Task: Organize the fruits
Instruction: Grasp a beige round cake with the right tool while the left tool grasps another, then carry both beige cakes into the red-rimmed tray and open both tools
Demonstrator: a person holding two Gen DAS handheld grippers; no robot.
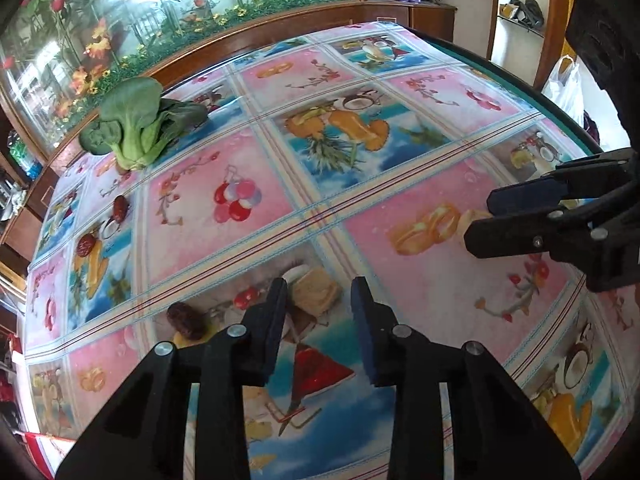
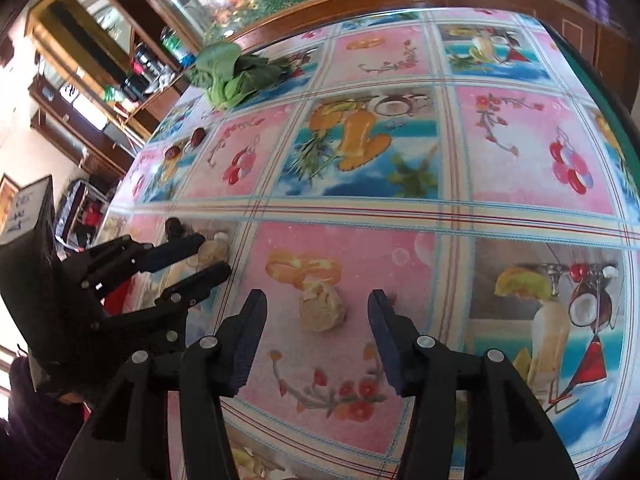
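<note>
In the right wrist view, the right gripper (image 2: 316, 316) hangs low over a table (image 2: 520, 216) spread with a glossy fruit-print cloth. Its fingers (image 2: 250, 340) stand moderately wide, and a pale, lumpy walnut (image 2: 322, 307) lies on the cloth in the gap, clear of both pads. At nine o'clock the left gripper (image 2: 214, 254) points across the table with a second pale lump (image 2: 214, 249) by its tips; the jaws look narrow around it, though whether the pads press on it cannot be told. A dark date (image 2: 175, 227) rests just past that gripper.

From the left wrist view, the left gripper (image 1: 318, 308) shows a narrow gap with the pale lump (image 1: 314, 292) lying just ahead of its fingertips (image 1: 276, 320), seemingly untouched. The date (image 1: 186, 319) sits near the left finger, at about nine o'clock. The right gripper (image 1: 478, 216) enters at three o'clock.

Farther off, toward ten o'clock, two more dates (image 1: 85, 245) and (image 1: 119, 208) lie near the table's edge, a little apart. Beyond them, at eleven o'clock, a leafy bok choy (image 1: 136, 128) rests on its side near the far edge, before a glass-fronted cabinet (image 1: 120, 20) with flowers.
</note>
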